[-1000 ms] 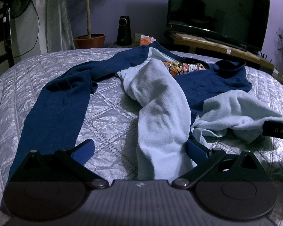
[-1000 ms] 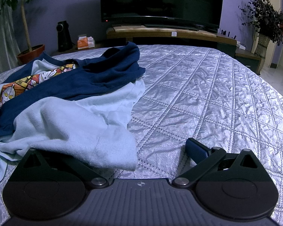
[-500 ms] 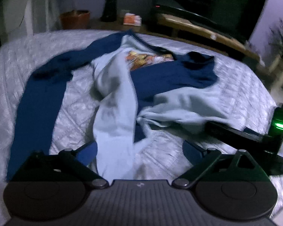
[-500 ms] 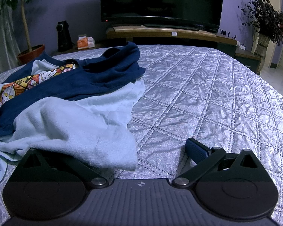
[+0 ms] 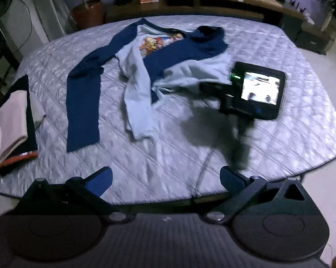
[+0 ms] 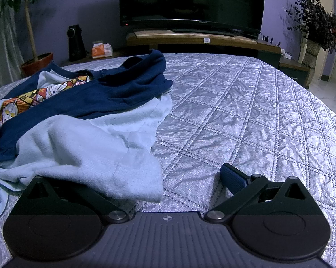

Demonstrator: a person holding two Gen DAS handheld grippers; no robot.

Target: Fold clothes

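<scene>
While that crumpled navy and light-blue long-sleeved shirt (image 5: 159, 67) sprawls unfolded across the silver quilted bedspread (image 5: 268, 44), you've barely started — only a folded stack of clothes (image 5: 11, 125) at the left edge looks done. Your left gripper (image 5: 165, 178) hangs spread and empty, well back from the shirt. Your right gripper (image 6: 168, 183) gapes at the pale hem — nothing pinched.
</scene>
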